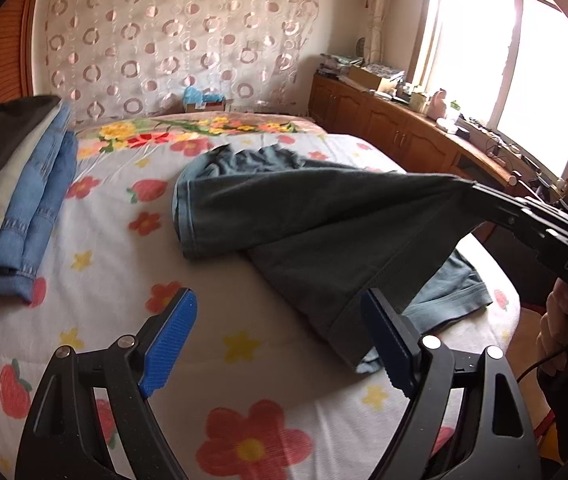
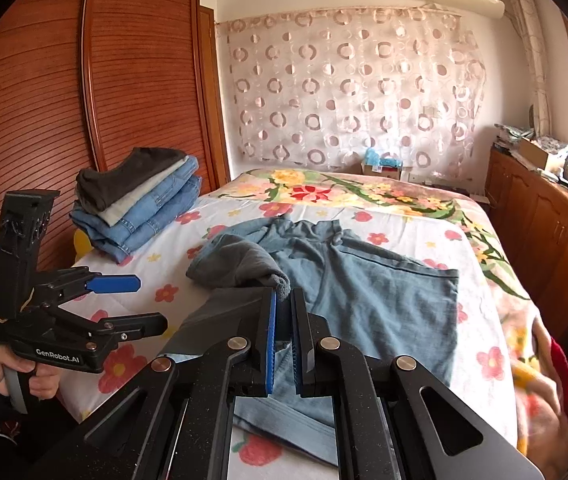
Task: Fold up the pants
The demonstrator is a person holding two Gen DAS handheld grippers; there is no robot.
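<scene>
At the left of the right wrist view, the left hand-held gripper [image 2: 140,304] hangs level above the flowered bed sheet [image 2: 212,220], jaws spread wide and empty, a hand [image 2: 12,368] wrapped round its grip. To its upper right sits a stack of folded denim and grey clothes [image 2: 140,204]. In the centre, the dusty-blue cotton pants [image 2: 380,292] lie spread on the bed, one leg lifted. The right hand-held gripper [image 2: 284,304] is pinched tight on that leg's hem, tilted gently downward. To fold well, I judge the hem should travel over the other leg with the cloth kept taut, the edges lined up before letting go, and the free gripper pinning the crease.
</scene>
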